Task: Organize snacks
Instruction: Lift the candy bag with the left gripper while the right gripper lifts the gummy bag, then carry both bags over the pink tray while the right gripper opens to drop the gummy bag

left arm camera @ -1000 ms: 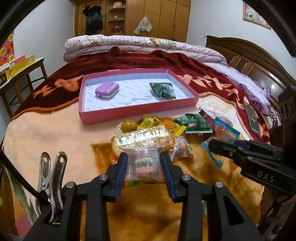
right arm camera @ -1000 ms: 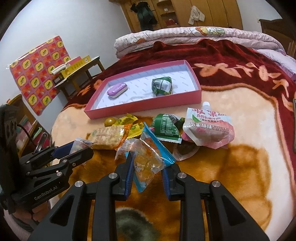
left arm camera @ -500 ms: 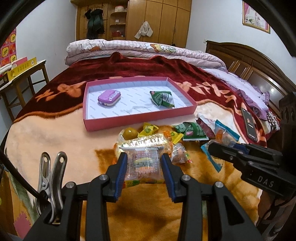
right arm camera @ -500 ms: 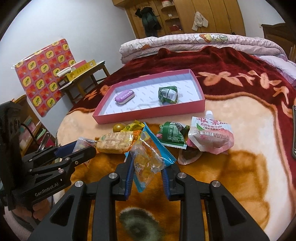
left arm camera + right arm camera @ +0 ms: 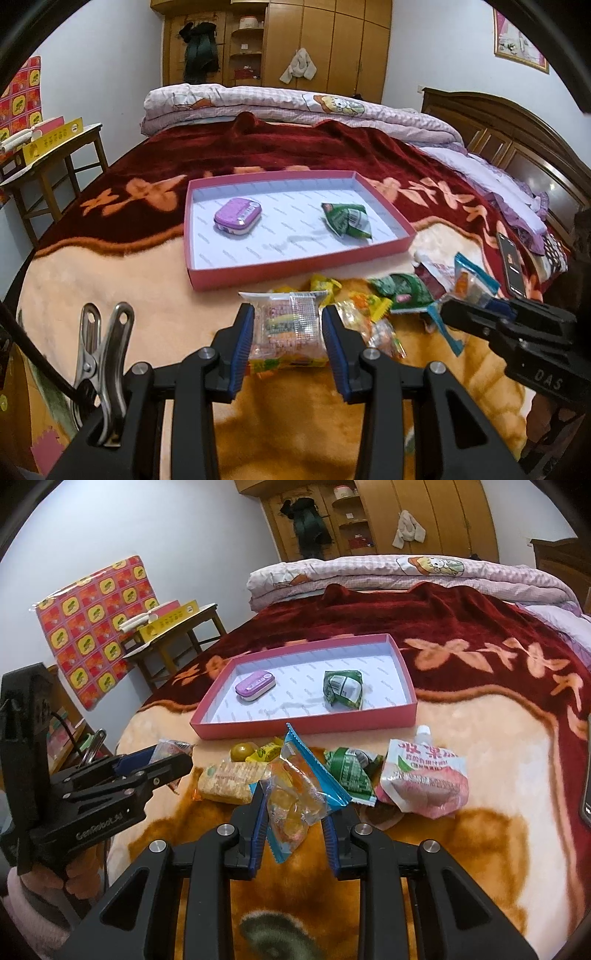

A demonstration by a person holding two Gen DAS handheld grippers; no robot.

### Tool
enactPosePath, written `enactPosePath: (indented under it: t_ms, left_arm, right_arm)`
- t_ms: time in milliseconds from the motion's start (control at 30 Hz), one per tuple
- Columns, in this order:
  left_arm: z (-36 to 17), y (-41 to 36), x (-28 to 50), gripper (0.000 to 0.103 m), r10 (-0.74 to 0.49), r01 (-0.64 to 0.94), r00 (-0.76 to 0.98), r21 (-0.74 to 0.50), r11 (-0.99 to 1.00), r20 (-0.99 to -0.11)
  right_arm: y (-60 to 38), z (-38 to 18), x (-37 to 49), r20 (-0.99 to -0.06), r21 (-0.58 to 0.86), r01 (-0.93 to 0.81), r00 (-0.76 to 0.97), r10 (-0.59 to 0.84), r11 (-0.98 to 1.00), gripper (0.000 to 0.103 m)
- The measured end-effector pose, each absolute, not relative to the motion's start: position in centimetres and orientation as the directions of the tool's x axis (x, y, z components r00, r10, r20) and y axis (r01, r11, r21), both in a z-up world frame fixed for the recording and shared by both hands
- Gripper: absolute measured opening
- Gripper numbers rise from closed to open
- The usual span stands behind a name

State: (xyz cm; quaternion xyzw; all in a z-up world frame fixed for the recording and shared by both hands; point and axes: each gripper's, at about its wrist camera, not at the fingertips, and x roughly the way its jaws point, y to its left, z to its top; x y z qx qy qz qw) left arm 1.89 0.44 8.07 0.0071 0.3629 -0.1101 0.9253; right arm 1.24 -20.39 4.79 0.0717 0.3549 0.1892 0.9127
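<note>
A clear snack packet (image 5: 287, 330) is clamped by the left gripper (image 5: 288, 332), just before the pink tray (image 5: 295, 267). A blue-edged candy bag (image 5: 295, 797) is pinched in the right gripper (image 5: 295, 823). Only the right view reveals the pink pouch (image 5: 424, 779), seemingly resting near the tray.

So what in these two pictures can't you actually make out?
- Left wrist view: the clear snack packet in the left gripper; its print is too blurred to read.
- Left wrist view: the phone by the bed's edge, its screen dark.
- Right wrist view: the brown item mostly hidden under the pink pouch.
- Right wrist view: purple tin label, too small.
</note>
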Motion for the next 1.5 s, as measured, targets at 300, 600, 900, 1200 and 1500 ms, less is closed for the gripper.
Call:
enactPosePath:
  t_ms: [300, 600, 900, 1200, 1500]
  left_arm:
    - [8.5, 0.8, 4.9, 0.04, -0.178, 0.18, 0.719, -0.068, 0.981, -0.672]
    - [8.6, 0.9, 8.2, 0.04, -0.151, 0.154, 0.728, -0.055, 0.987, -0.668]
    - [8.1, 0.9, 10.8, 0.04, -0.122, 0.129, 0.731, -0.04, 0.991, -0.671]
    - [6.8, 1.0, 12.8, 0.04, -0.111, 0.114, 0.711, -0.042, 0.993, -0.694]
    - [5.3, 1.0, 14.7, 0.04, -0.103, 0.103, 0.683, -0.045, 0.994, -0.723]
  right_arm:
    - [-20.7, 5.1, 3.8, -0.626, 0.259, -0.287, 0.678, 0.387, 0.922, 0.028]
    - [-21.1, 5.8, 6.6, -0.629, 0.219, -0.274, 0.694, 0.35, 0.936, 0.028]
    - [-21.8, 5.9, 9.8, -0.645, 0.185, -0.245, 0.701, 0.306, 0.952, 0.028]
    - [-21.9, 4.9, 12.0, -0.671, 0.167, -0.222, 0.688, 0.276, 0.961, 0.028]
    - [-22.1, 3.8, 13.7, -0.692, 0.153, -0.2, 0.678, 0.249, 0.968, 0.028]
